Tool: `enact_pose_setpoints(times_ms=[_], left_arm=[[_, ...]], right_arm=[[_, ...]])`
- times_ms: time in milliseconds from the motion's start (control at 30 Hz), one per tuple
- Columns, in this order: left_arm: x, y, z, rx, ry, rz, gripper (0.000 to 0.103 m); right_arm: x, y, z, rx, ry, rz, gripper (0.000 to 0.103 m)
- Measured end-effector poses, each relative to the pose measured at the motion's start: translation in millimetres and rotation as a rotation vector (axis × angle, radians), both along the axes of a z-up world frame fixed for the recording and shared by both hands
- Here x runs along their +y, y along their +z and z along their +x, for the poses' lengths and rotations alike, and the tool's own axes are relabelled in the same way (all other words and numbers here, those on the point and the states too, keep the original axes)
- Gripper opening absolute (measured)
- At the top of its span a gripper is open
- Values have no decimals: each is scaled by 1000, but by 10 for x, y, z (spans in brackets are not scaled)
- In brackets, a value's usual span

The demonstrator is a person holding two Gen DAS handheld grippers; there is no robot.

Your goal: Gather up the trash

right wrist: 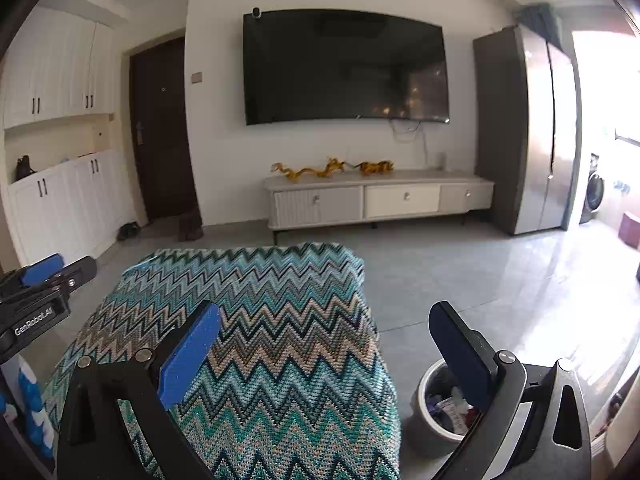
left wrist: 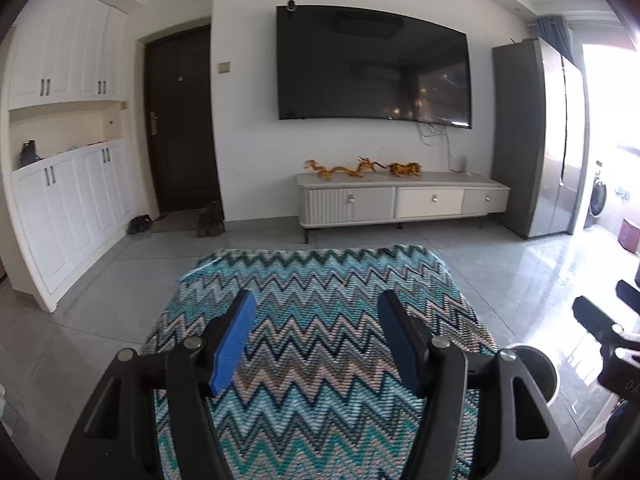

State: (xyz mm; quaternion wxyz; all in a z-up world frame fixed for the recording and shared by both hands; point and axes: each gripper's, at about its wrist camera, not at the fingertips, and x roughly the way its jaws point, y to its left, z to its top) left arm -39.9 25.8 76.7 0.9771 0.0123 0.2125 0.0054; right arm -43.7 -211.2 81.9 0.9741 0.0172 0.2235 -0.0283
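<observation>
Left wrist view: left gripper [left wrist: 316, 338] hangs over a zigzag cloth [left wrist: 320, 304], jaws spread wide w/ nothing between them. Blue pads [left wrist: 234, 344] face inward. The cloth covers a low counter-like surface; what's under it can't be told. Bin [left wrist: 534, 368] shows only as a grey rim just right of the cloth, partly hidden behind the right finger. Right gripper [left wrist: 604, 326] pokes in at the right edge, dark, only partly in frame. Beyond: TV [left wrist: 372, 64] on the wall, TV stand [left wrist: 400, 200] below it w/ gold dragon figures [left wrist: 340, 169] on top, dark door [left wrist: 182, 120] to the left, white cabinets [left wrist: 68, 128] far left, fridge [left wrist: 540, 136] at right, grey tile floor [left wrist: 500, 276].

Right wrist view: right gripper [right wrist: 324, 356] also has jaws released, wide apart, gripping nothing. Its left finger sits over the cloth [right wrist: 256, 312], right finger over the bin [right wrist: 436, 408]. Bin stands on the floor [right wrist: 460, 276] just beside the cloth's right edge, trash [right wrist: 450, 404] inside – crumpled wrappers & scraps, mixed colours. Left gripper [right wrist: 48, 276] enters at left edge, seen from the side; can't tell its jaw gap from here. Same TV [right wrist: 344, 66], stand [right wrist: 376, 200], door [right wrist: 160, 128], fridge [right wrist: 528, 132] behind.
</observation>
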Motion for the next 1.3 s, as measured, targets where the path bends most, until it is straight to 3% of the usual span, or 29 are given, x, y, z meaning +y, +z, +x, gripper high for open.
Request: enact_pose_setpoints(times_ms=[233, 533, 967, 1300], left_arm=[[116, -8, -185, -40, 74, 6, 71], [168, 2, -418, -82, 131, 1, 77], [83, 114, -690, -155, 150, 12, 81], [85, -7, -592, -128, 123, 9, 81]], right_arm=[[107, 113, -257, -76, -81, -62, 103], [141, 164, -506, -101, -82, -58, 103], [-23, 277, -780, -180, -116, -55, 103], [42, 187, -690, -165, -115, -80, 103]])
